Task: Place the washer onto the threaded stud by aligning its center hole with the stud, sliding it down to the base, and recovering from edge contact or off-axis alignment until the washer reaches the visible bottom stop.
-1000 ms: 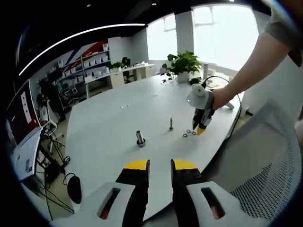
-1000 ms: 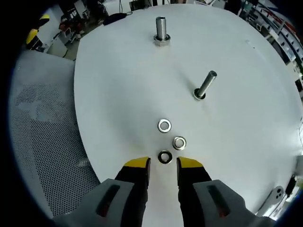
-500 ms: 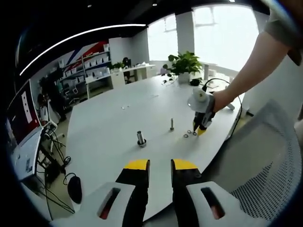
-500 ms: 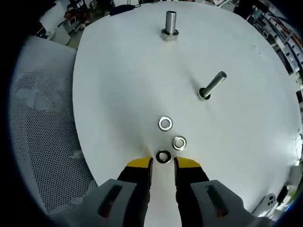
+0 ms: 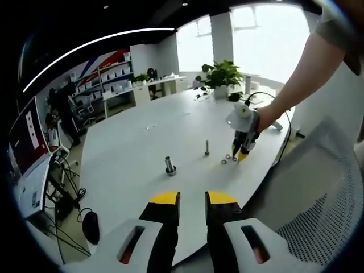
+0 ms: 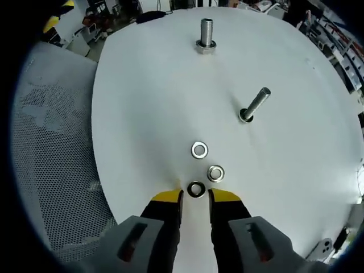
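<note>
**Right claw poised at the nearest washer, left claw held back**

In the left gripper view, your left claw [image 5: 192, 199] hangs off the near edge of the white surface [image 5: 131, 153], its yellow-tipped jaws apart with nothing between them. Ahead of it and a little to the left stands the thick stud [image 5: 169, 165] on its nut base; further ahead and slightly right rises the thin stud [image 5: 206, 148]. Right of that, your right claw [image 5: 241, 153] points steeply down at the surface, its tips just beside the small washers lying there, which are too small in this view to tell apart. A potted plant [image 5: 220, 75] sits at the far end of the surface, and a mesh chair [image 5: 318, 193] stands to the right of your left claw.

In the right gripper view, the chair's mesh [image 6: 51, 148] lies to the left of your right claw [image 6: 195, 196]. The jaws are apart, and the nearest washer [image 6: 196, 189] lies flat on the surface [image 6: 142, 102] right at the gap between the tips; whether the tips touch it I cannot tell. Just beyond it and slightly right lies a second washer [image 6: 215, 173], and further ahead a third washer [image 6: 199, 150]. The thick stud [image 6: 206, 35] stands far ahead, well apart from the washers. The thin stud [image 6: 254, 104] is ahead and to the right, bare, with no washer on it.
</note>
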Demonstrator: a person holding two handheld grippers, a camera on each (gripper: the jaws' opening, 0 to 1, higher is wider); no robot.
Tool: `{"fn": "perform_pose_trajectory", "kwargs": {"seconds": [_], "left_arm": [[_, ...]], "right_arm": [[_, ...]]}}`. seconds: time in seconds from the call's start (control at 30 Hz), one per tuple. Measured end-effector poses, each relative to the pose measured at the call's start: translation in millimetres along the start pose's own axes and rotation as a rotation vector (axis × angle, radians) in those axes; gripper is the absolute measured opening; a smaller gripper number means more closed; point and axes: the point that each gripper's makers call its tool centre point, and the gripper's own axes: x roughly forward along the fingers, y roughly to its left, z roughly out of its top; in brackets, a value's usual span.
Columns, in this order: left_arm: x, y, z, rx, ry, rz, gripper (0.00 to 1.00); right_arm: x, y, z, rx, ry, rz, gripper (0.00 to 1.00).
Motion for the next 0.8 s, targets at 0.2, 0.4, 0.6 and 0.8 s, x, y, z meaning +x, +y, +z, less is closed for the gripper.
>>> {"fn": "perform_pose_trajectory", "kwargs": {"seconds": [0.2,0.4,0.6,0.8], "left_arm": [[1.4,-0.6,-3.0,0.010,0.019,0.000,0.15],[2.4,-1.0,-4.9,0.007,0.028,-0.006,0.15],[1.2,-0.7,-3.3,0.008,0.021,-0.003,0.15],[1.2,-0.6,-3.2,0.012,0.021,0.000,0.14]], "right_arm": [[0.8,-1.1,0.6,0.003,0.010,0.004,0.20],[2.4,-1.0,2.3,-0.030,0.042,-0.005,0.16],[3.0,-2.5,2.1,-0.007,0.088,-0.006,0.16],[3.3,0.1,2.3,-0.026,0.164,-0.037,0.16]]}}
